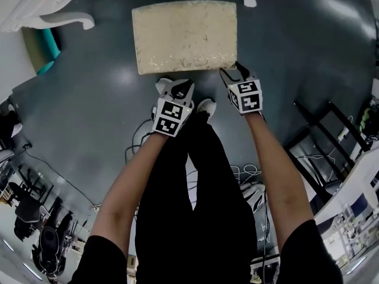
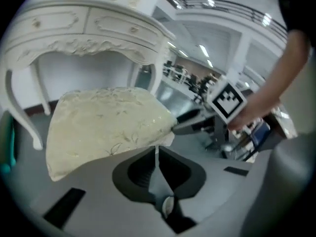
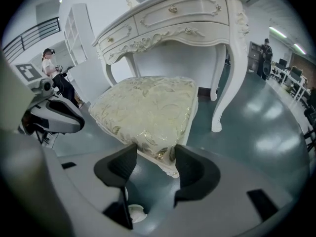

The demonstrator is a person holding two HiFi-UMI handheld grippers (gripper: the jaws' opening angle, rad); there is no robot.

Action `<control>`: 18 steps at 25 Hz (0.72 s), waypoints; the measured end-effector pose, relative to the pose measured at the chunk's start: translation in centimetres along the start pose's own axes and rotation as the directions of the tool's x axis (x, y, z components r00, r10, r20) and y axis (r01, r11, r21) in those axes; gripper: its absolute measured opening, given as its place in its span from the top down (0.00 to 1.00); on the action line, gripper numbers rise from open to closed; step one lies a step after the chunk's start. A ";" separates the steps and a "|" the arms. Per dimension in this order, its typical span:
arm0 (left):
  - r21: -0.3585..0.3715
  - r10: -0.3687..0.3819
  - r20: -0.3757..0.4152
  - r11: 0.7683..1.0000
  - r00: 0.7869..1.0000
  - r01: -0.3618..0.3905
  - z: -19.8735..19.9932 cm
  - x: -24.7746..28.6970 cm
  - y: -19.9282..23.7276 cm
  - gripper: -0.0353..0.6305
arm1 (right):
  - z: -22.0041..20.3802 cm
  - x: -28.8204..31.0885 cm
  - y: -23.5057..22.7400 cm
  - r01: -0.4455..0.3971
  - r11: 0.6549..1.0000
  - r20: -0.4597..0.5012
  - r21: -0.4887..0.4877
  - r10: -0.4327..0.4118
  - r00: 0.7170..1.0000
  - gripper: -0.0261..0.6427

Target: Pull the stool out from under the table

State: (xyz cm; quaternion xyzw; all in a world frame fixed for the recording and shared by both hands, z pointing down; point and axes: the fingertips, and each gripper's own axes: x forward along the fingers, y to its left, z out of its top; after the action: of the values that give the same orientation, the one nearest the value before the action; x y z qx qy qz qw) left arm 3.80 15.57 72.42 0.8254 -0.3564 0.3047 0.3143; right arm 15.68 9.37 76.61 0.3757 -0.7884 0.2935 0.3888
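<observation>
Cream brocade stool (image 1: 183,37) stands on the dark floor (image 1: 89,99) in front of the white table (image 3: 173,14); right gripper (image 3: 155,156) clamps its near right corner, left gripper (image 2: 157,154) is closed on nothing just off its near edge

Bright overhead lights glare off the floor (image 1: 331,16); fisheye edges darken, blur.

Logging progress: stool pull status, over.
Left gripper jaws shut, empty. Right gripper jaws wide around stool corner, grip unclear. Stool out in front of table.
</observation>
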 end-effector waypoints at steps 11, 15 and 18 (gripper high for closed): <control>-0.225 0.425 0.013 0.883 0.905 -0.411 -2.5 -6.5 13.7 0.85 | 0.3 0.4 -0.1 0.003 1.000 0.012 0.004 -0.003 1.000 0.58; -0.215 0.412 -0.049 0.885 0.910 -0.412 -4.0 -6.4 15.6 0.78 | 0.3 0.4 -0.2 0.004 1.000 0.006 0.004 -0.004 1.000 0.58; -0.195 0.395 -0.052 0.897 0.917 -0.397 -4.0 -6.1 15.0 0.77 | 0.4 0.5 -0.1 -0.010 1.000 -0.006 -0.007 0.010 1.000 0.58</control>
State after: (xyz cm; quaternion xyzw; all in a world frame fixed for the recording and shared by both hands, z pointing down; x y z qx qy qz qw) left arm -12.41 12.71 74.94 0.6978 -0.5441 0.3290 0.3297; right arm 15.37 8.82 76.85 0.3697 -0.7901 0.2939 0.3907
